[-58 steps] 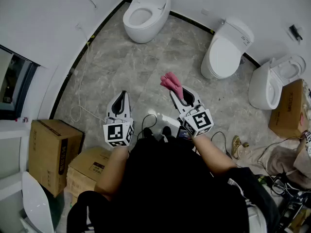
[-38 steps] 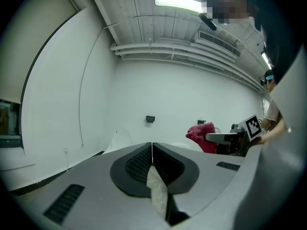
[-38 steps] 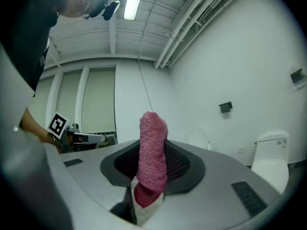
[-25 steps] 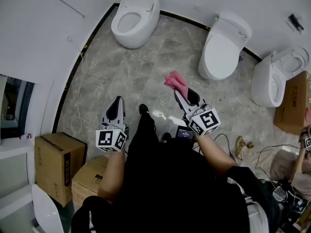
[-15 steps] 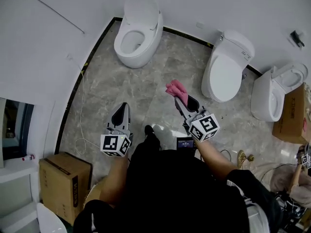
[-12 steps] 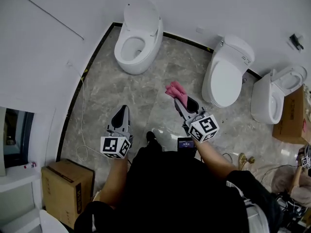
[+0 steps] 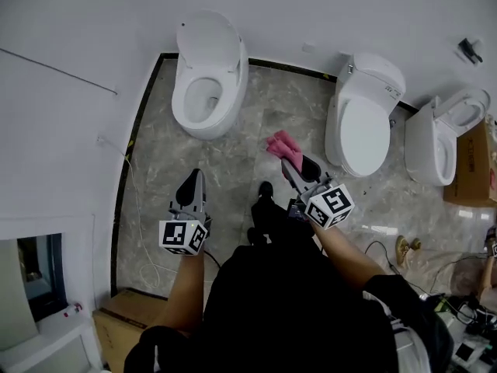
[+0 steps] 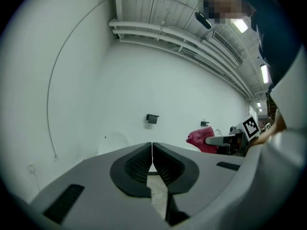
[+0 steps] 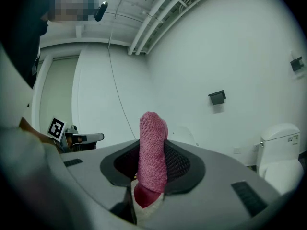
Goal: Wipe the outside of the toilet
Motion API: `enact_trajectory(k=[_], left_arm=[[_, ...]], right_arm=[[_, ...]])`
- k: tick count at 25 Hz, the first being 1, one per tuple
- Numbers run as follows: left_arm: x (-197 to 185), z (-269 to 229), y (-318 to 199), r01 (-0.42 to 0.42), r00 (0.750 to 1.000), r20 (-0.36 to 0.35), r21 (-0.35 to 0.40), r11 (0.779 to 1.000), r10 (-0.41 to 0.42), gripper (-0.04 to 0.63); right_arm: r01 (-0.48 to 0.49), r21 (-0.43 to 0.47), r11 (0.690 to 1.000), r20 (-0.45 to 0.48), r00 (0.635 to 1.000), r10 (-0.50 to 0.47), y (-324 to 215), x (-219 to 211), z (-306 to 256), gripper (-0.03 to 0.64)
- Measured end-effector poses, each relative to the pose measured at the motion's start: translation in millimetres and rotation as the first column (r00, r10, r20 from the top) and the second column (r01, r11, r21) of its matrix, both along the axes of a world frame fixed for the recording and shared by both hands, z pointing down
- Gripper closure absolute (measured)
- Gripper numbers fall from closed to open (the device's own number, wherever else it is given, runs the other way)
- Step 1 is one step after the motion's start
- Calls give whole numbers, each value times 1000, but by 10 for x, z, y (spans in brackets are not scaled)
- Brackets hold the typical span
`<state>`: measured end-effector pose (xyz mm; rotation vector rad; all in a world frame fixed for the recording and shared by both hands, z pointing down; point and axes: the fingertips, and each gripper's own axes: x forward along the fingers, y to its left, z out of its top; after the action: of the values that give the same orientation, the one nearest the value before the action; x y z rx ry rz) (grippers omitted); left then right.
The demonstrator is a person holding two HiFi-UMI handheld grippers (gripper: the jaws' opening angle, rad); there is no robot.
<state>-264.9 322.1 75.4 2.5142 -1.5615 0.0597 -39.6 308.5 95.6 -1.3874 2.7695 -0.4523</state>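
Observation:
Three white toilets stand along the far wall: an open one at the left, a lidded one in the middle, an open one at the right. My right gripper is shut on a folded pink cloth, held over the floor between the left and middle toilets. In the right gripper view the pink cloth stands up between the jaws. My left gripper is shut and holds nothing, lower left of the open toilet. In the left gripper view its jaws meet, with the cloth at the right.
Grey marble floor runs between me and the toilets. A white curved wall with a black skirting closes the left side; a thin cable trails along it. Cardboard boxes stand at the lower left and far right.
I have stepped closer to the toilets; they sit larger and nearer the grippers. Both grippers keep their pose, the right one still holding the cloth.

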Motion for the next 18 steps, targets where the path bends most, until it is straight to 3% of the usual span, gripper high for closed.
enact_trajectory(k=[8, 13, 18], left_arm=[[104, 157, -1306, -12, 1000, 23, -32, 999, 13, 576], [174, 135, -2068, -36, 996, 86, -48, 998, 40, 575], [145, 103, -2711, -41, 991, 123, -57, 998, 48, 575]], right_arm=[[-78, -16, 997, -7, 997, 78, -1287, 58, 249, 482], [-123, -32, 992, -48, 992, 121, -2057, 74, 326, 483], [-116, -43, 992, -32, 993, 114, -2625, 107, 350, 483]])
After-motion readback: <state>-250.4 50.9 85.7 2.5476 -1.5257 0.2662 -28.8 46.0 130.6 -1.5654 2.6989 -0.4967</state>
